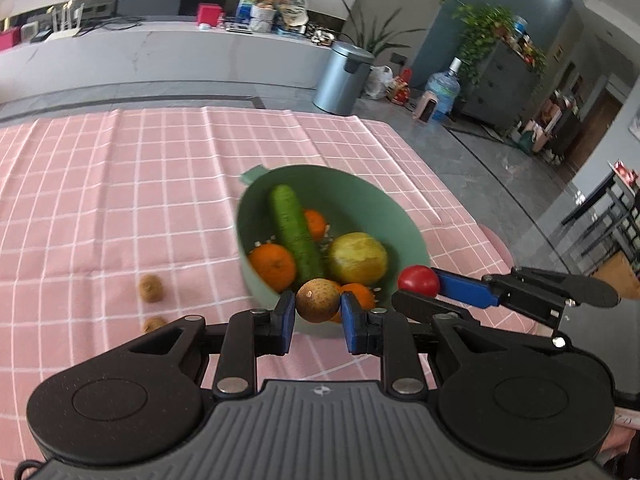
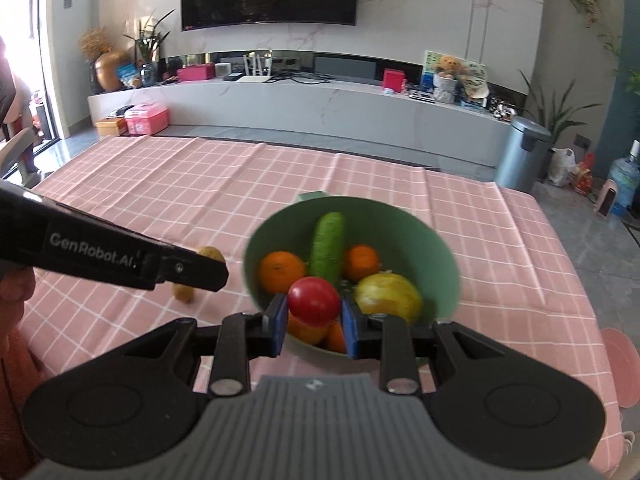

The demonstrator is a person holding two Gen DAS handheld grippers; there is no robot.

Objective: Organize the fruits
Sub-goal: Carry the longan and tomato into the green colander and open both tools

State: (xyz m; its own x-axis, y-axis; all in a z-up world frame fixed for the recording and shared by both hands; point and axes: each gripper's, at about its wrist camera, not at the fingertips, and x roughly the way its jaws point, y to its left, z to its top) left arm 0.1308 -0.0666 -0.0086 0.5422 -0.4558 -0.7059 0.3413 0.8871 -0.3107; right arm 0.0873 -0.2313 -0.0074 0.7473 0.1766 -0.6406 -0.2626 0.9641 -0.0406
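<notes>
A green bowl [image 1: 400,216] on the pink checked cloth holds a cucumber [image 1: 294,230], several oranges [image 1: 273,266] and a yellow-green fruit [image 1: 358,258]. My left gripper [image 1: 318,310] is shut on a brown kiwi [image 1: 318,300] at the bowl's near rim. My right gripper [image 2: 314,314] is shut on a red tomato [image 2: 314,300] over the bowl's [image 2: 436,248] near side; it also shows in the left wrist view [image 1: 418,280]. Two kiwis [image 1: 151,288] lie on the cloth left of the bowl.
The pink cloth [image 1: 120,200] covers the table; its right edge drops to a grey floor. A metal bin [image 1: 344,78] and a water bottle stand beyond. The left gripper's body [image 2: 120,260] crosses the right wrist view at the left.
</notes>
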